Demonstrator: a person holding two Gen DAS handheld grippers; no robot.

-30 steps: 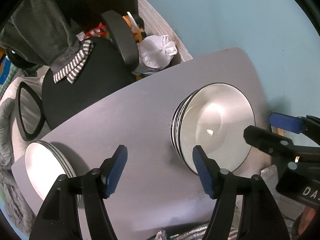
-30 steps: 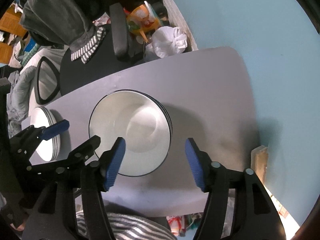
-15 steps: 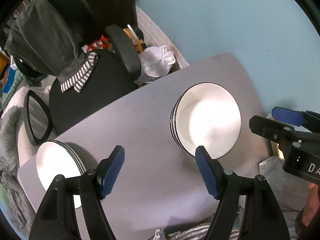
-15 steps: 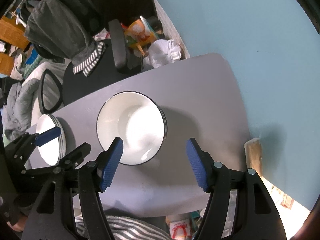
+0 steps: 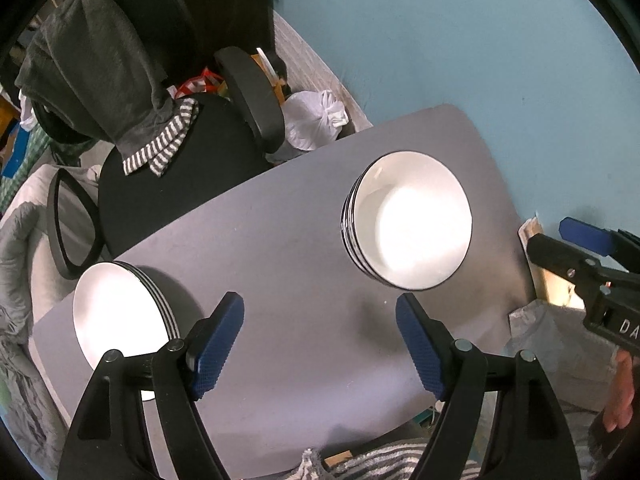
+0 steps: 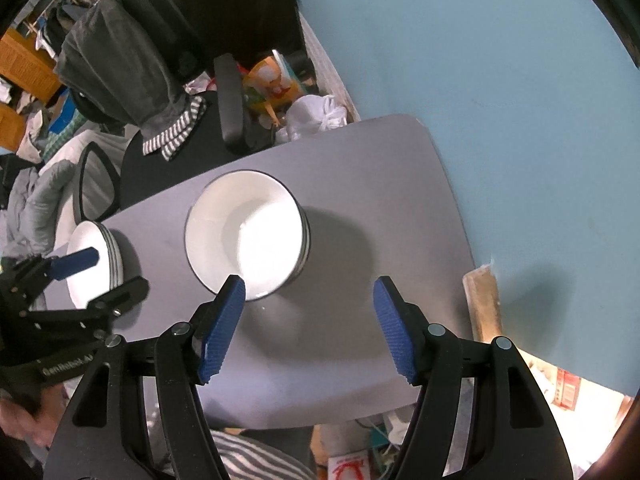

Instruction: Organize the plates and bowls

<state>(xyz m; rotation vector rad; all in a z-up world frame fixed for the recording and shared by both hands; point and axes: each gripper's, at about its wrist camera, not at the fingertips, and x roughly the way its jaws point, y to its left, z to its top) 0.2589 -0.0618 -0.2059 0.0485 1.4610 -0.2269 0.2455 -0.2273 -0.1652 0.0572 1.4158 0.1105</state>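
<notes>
bowl stack (image 5: 406,220) sits mid table (image 5: 280,248), plate stack (image 5: 120,312) at its far left end, sorted by type. left gripper (image 5: 320,344) & right gripper (image 6: 308,324) both spread, empty, above table; task looks abt done.

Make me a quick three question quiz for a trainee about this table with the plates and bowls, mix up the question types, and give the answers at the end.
1. True or false: the left gripper is shut on a plate.
2. Multiple choice: the stack of bowls stands A) on the chair, B) on the grey table, C) on the stack of plates.
3. Fill in: neither the left gripper nor the right gripper holds ____.

Key
1. False; its jaws are open and empty.
2. B; the two stacks stand apart on the table.
3. Anything; both are open above the table.
</notes>
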